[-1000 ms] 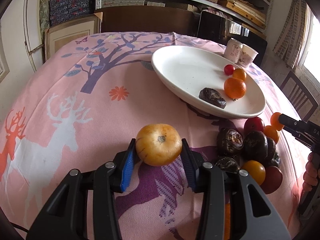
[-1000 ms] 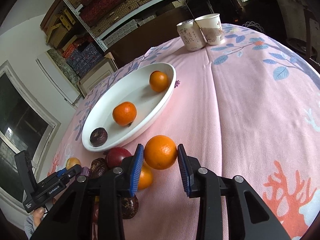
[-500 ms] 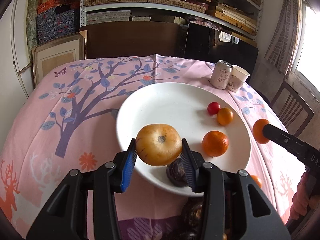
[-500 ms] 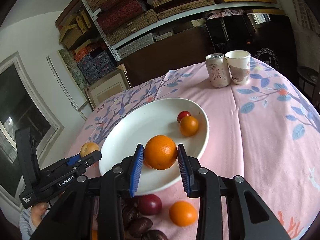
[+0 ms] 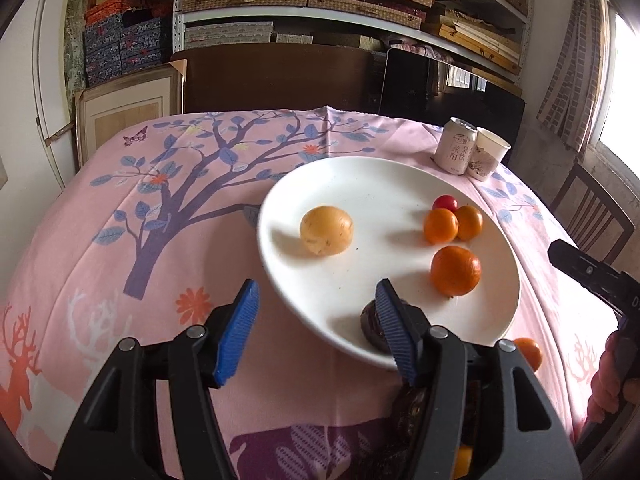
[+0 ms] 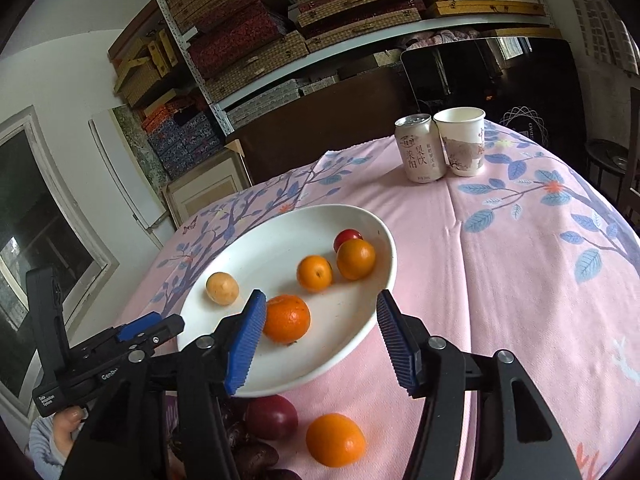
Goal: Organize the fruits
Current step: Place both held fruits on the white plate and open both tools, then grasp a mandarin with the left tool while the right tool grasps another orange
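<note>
On the white plate (image 5: 280, 280) lie a yellow round fruit (image 5: 326, 231), three oranges, one of them (image 5: 455, 270) nearest me, a small red fruit (image 5: 446, 202) and a dark fruit (image 5: 370, 320) half hidden behind a finger. My left gripper (image 5: 317, 286) hangs over the plate's near rim, jaws opening, with nothing between them. From the right wrist, the same plate (image 6: 288, 376) holds the yellow fruit (image 6: 222, 288) and a small orange (image 6: 315, 273). My right gripper (image 6: 320, 298) is also opening and holds nothing. It is above the plate's near edge.
Loose fruit lies on the pink cloth in front of the plate: an orange (image 6: 335, 439), a red plum (image 6: 271, 422) and dark fruits (image 6: 248, 452). A drink can (image 6: 420, 154) and a paper cup (image 6: 462, 140) stand at the back right. A wooden chair (image 5: 592, 216) stands beyond the table.
Both grippers carried their fruit over the plate, then opened. The yellow fruit left the left jaws and the small orange left the right jaws; both now rest on the plate.
</note>
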The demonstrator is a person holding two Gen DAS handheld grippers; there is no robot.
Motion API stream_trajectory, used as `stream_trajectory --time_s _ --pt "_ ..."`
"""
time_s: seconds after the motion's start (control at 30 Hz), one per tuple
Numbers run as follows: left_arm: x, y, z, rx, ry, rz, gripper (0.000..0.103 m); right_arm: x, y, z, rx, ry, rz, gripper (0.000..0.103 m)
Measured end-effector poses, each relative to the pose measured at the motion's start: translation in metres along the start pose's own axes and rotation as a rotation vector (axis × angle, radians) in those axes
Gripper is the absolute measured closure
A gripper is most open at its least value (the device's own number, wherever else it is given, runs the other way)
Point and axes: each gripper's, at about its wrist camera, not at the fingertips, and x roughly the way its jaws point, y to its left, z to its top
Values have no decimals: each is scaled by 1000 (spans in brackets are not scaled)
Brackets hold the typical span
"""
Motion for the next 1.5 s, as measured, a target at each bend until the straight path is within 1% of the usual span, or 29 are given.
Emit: stream_trajectory --time_s 0.17,0.27,0.3,0.43,0.53,0.6,0.67,0.7,0.77,0.83,0.93,1.03,1.07,1.1,1.17,1.27,1.37,1.4,1.5 --pt "-25 11 -34 -17 21 7 41 -18 -11 -21 19 14 -30 44" --pt "-47 12 -54 -24 10 -12 36 -31 -19 -31 53 9 -34 43" --pt "-56 11 -62 -21 4 -22 36 -34 -22 -34 66 10 -35 42" --pt "-86 0 -95 33 -4 -76 36 -42 -29 -43 95 15 -30 41" --pt "-92 -12 -113 93 16 -90 36 -43 -26 -46 84 14 -32 41" --pt "-93 -19 -118 125 31 -106 36 -42 -26 -47 78 18 -37 41" --pt "-94 -22 -119 138 27 -112 35 -42 -27 -47 82 21 -38 40" --pt "-93 -23 -120 141 34 -114 30 -42 -28 -47 84 22 -39 40" --pt "-88 -26 -120 149 62 -123 27 -41 -28 -47 90 26 -43 39" --pt "-84 -29 -120 164 82 -126 27 -40 -28 -47 91 31 -45 36" --pt "-77 -33 -121 181 116 -136 27 -40 -27 -47 87 35 -43 36" --pt "-70 -33 -122 176 151 -130 27 -40 -27 -47 88 36 -44 36" --pt "-69 -32 -122 169 156 -131 33 -40 -27 -47 89 37 -44 36" --pt "-68 -31 -122 161 158 -132 42 -40 -27 -47 90 38 -45 36" --pt "-67 -29 -122 148 164 -150 45 -40 -27 -47 89 37 -44 36" --pt "-67 -31 -122 157 168 -155 46 -40 -27 -47 90 37 -43 36" --pt "-69 -28 -121 146 157 -175 56 -40 -27 -47 90 39 -45 36" --pt "-71 -27 -120 137 147 -175 56 -40 -27 -47 89 41 -45 36" --pt "-71 -17 -117 91 126 -125 57 -37 -26 -48 78 65 -44 36"
